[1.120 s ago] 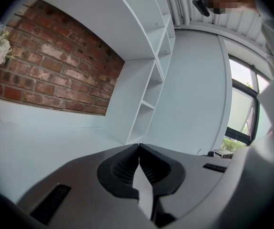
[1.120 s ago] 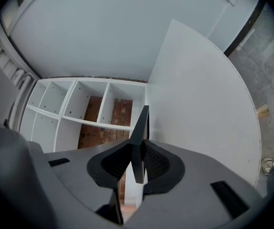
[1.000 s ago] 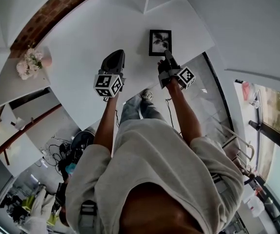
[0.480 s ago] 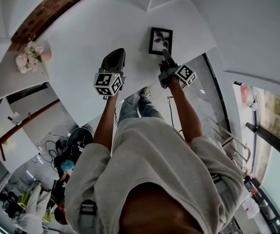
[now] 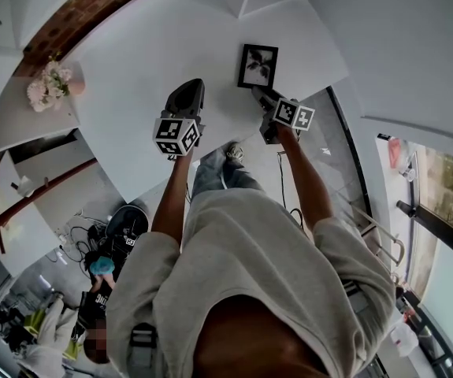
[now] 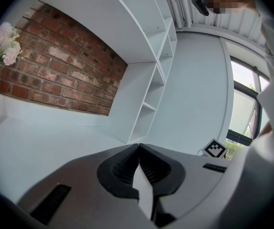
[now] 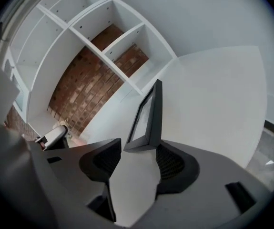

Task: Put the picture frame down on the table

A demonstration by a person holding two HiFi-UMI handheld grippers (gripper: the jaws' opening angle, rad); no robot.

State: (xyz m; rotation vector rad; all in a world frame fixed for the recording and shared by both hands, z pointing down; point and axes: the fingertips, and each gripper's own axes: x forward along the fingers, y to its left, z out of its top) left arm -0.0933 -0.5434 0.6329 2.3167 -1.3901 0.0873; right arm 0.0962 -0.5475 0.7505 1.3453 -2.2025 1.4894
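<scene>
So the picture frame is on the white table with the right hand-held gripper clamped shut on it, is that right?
Not quite: the right hand-held gripper is open, its jaws having just been opening, and the corner of the picture frame sits unclamped between them. The right gripper view shows this.

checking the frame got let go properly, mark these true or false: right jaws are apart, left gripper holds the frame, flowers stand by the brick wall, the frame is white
The right gripper's jaws are apart: true. The right gripper has just been opening, and the picture frame has its near end at the jaw tips, unclamped.
The left gripper holds the frame: false. The left gripper is shut on nothing.
Flowers stand by the brick wall: true. The vase of flowers is beside the brick wall.
The frame is white: false. It is black, on the white table.
</scene>
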